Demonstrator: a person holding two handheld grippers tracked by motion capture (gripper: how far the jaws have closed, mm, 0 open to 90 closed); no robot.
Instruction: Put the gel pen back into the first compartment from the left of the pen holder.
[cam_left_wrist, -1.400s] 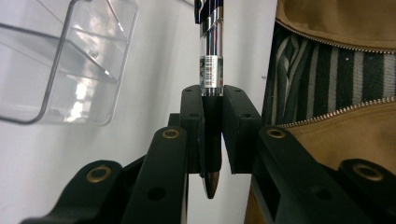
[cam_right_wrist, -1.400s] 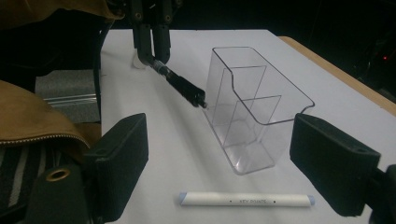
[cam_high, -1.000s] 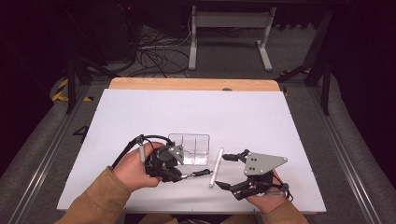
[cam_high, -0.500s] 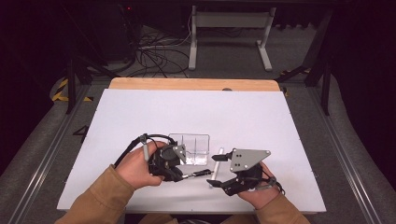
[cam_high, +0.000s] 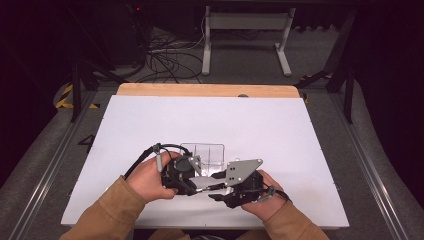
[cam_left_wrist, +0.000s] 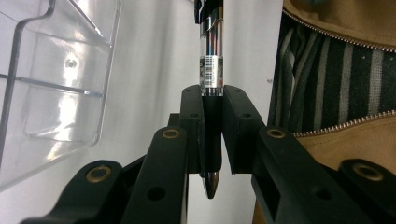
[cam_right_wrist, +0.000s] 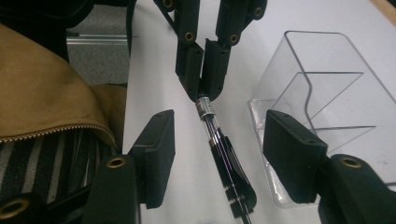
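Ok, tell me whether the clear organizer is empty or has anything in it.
Empty. The clear organizer shows bare compartments in both gripper views; the pen is outside it, clamped in the left claw above the table.

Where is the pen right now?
The pen is clamped at its tip end in the left gripper, beside the clear plastic organiser near the table's front edge. Its clip end lies between the right gripper's jaws, which have just been closing.

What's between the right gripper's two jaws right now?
The pen, its far end clamped by the left gripper. In the right gripper view the right gripper has just been closing; its pads stand apart from the pen.
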